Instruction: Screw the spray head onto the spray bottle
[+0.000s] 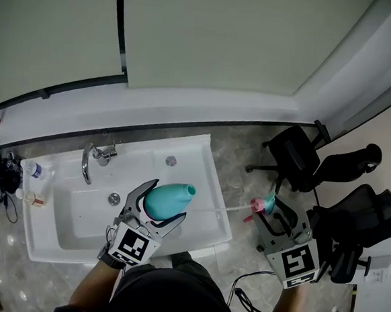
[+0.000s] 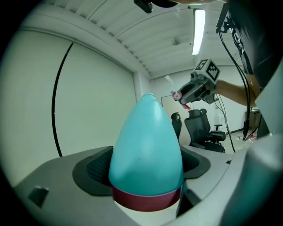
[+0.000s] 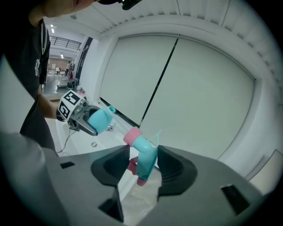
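Your left gripper (image 1: 160, 207) is clenched on the teal spray bottle (image 1: 170, 198), held above the white sink (image 1: 202, 152) with its neck aimed at your right hand. Your right gripper (image 1: 272, 217) grasps the spray head (image 1: 262, 204) by its body, pink collar facing the bottle. The 2 parts are apart.
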### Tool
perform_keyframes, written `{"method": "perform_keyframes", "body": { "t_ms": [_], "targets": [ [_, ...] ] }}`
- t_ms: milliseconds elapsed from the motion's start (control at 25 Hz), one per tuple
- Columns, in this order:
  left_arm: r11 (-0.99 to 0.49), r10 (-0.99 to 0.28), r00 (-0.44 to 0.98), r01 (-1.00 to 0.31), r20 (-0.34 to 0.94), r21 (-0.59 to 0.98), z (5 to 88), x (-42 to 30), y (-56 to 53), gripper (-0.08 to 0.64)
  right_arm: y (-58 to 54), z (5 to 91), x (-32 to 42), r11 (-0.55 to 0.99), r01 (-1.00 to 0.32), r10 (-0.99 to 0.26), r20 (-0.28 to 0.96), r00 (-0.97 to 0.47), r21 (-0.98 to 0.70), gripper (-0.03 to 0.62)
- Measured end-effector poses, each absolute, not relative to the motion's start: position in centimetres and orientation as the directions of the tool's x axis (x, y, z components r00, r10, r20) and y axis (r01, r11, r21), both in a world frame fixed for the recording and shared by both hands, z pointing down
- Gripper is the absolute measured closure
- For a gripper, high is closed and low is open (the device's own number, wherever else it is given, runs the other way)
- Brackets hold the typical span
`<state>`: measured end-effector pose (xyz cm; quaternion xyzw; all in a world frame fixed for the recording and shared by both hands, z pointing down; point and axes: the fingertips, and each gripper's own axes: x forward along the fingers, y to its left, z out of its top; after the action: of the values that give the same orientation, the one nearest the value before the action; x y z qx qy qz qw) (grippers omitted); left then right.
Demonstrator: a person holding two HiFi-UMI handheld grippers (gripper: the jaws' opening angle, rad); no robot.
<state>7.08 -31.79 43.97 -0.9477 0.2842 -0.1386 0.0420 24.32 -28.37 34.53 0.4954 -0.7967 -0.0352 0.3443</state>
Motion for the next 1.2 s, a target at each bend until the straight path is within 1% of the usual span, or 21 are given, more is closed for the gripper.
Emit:
{"method": "perform_keyframes", "body": {
  "t_ms": [120, 240, 600, 800, 1000, 1200],
  "targets": [
    [-0.833, -0.554, 0.798, -0.527, 0.237, -0.169, 43.6, 6.5, -30.8, 0.140, -29.2, 32.2, 25.4, 0.449, -0.746, -0.850, 0.492, -0.186, 0.492, 0.399],
    [-0.824, -0.566, 0.788, -0.535, 0.243, -0.185, 43.4, 6.0, -30.4, 0.140, -29.8, 30.3, 25.5, 0.426, -0.673, -0.870, 0.477, -0.123, 0.605, 0.399],
    [-0.815, -0.578, 0.757, -0.520, 0.304, -0.256, 43.8, 5.4, -29.8, 0.140, -30.4, 29.3, 21.7, 0.438, -0.433, -0.886, 0.459, -0.060, 0.788, 0.399],
    [-0.813, -0.581, 0.740, -0.510, 0.338, -0.281, 44.4, 5.4, -29.7, 0.140, -30.9, 29.8, 19.3, 0.436, -0.289, -0.895, 0.445, -0.040, 0.852, 0.399],
    [-0.819, -0.573, 0.738, -0.501, 0.356, -0.281, 44.7, 6.3, -29.6, 0.140, -30.9, 32.5, 15.1, 0.480, -0.135, -0.877, 0.476, -0.067, 0.867, 0.399],
    [-0.830, -0.558, 0.755, -0.499, 0.345, -0.250, 44.7, 6.7, -29.3, 0.140, -30.8, 34.2, 12.7, 0.494, -0.065, -0.869, 0.490, -0.068, 0.867, 0.399]
  ]
}}
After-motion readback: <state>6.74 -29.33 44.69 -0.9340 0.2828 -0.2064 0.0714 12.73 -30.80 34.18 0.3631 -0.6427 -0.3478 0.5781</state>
